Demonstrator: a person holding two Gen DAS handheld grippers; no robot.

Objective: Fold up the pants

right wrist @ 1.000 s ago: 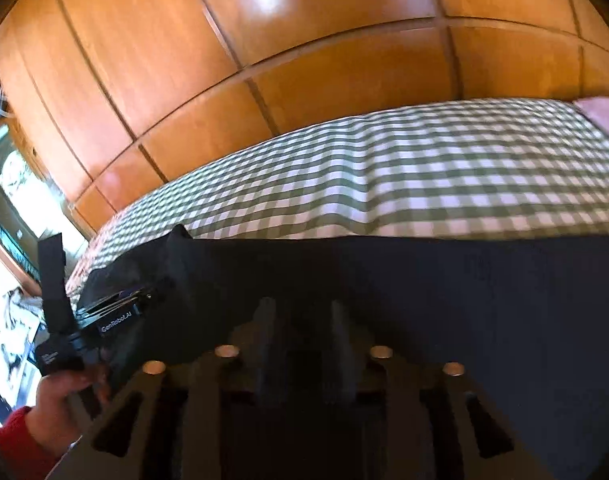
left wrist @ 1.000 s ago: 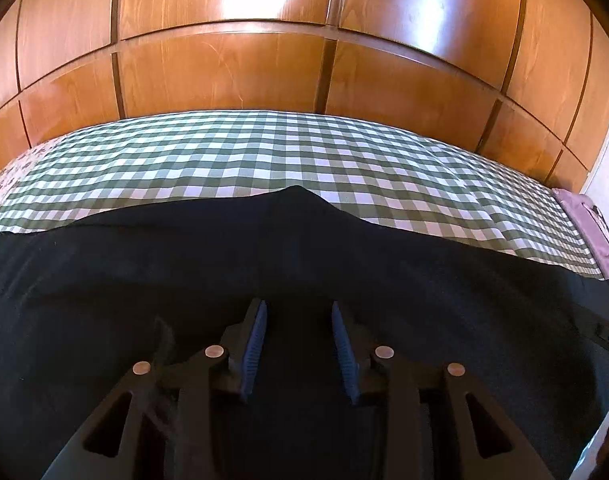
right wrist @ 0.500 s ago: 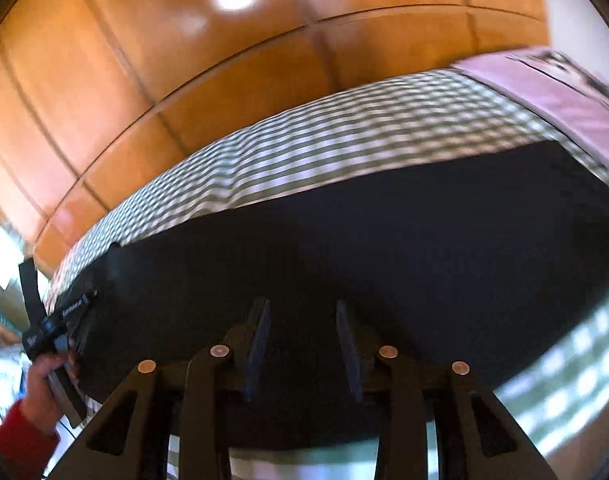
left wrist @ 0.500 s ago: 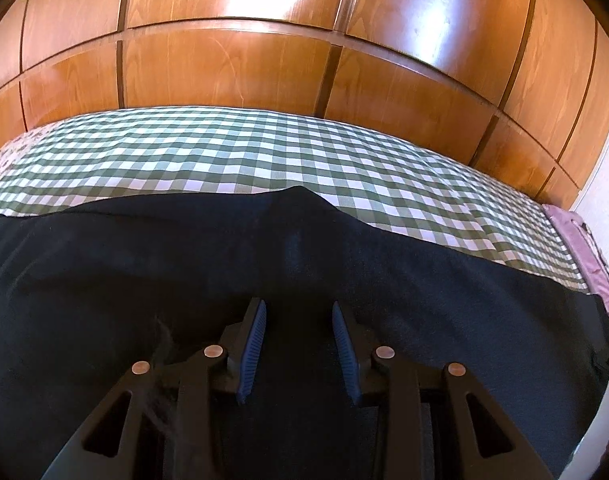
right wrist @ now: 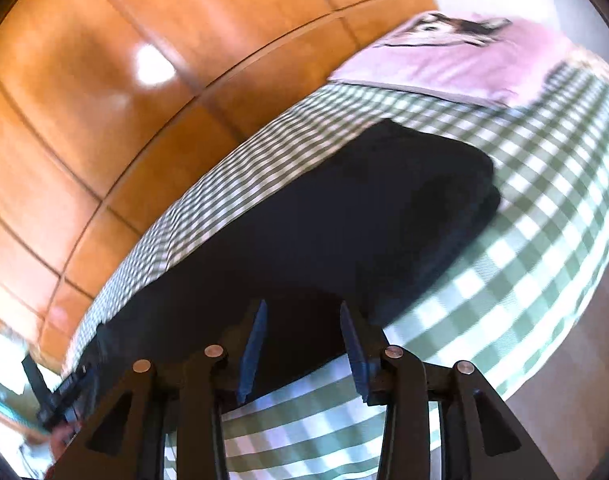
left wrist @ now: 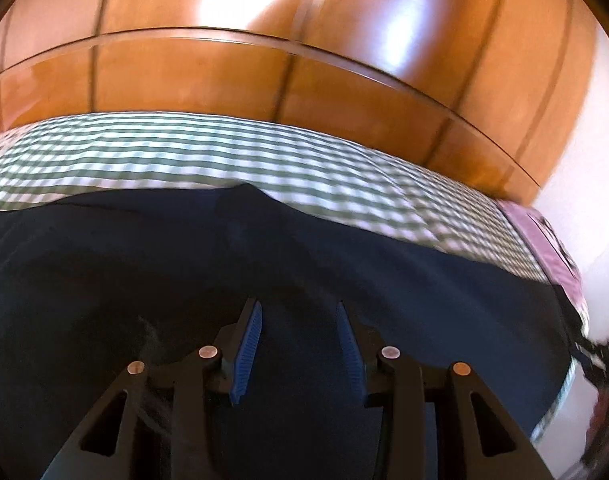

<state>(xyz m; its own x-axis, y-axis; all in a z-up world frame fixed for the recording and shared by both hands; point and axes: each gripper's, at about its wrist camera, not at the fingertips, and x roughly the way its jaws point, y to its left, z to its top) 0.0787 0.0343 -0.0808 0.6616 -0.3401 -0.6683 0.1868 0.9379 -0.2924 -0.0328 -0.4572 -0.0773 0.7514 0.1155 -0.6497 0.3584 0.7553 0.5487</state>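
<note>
Two hand-held grippers, left [left wrist: 298, 344] and right [right wrist: 302, 346], hover over dark pants [left wrist: 264, 272] spread on the checked bed [left wrist: 184, 152]. Both have just been opening, jaws part-open, nothing between them. Grabbing one layer would likely skew the fold.

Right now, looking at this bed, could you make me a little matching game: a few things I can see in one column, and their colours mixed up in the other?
Things:
1. pants
2. bedspread
3. pillow
4. wall panels

Colours:
A. pink
B. glossy orange-brown wood
C. dark navy, almost black
D. green and white checks

Pairs: 1-C, 2-D, 3-A, 4-B
</note>
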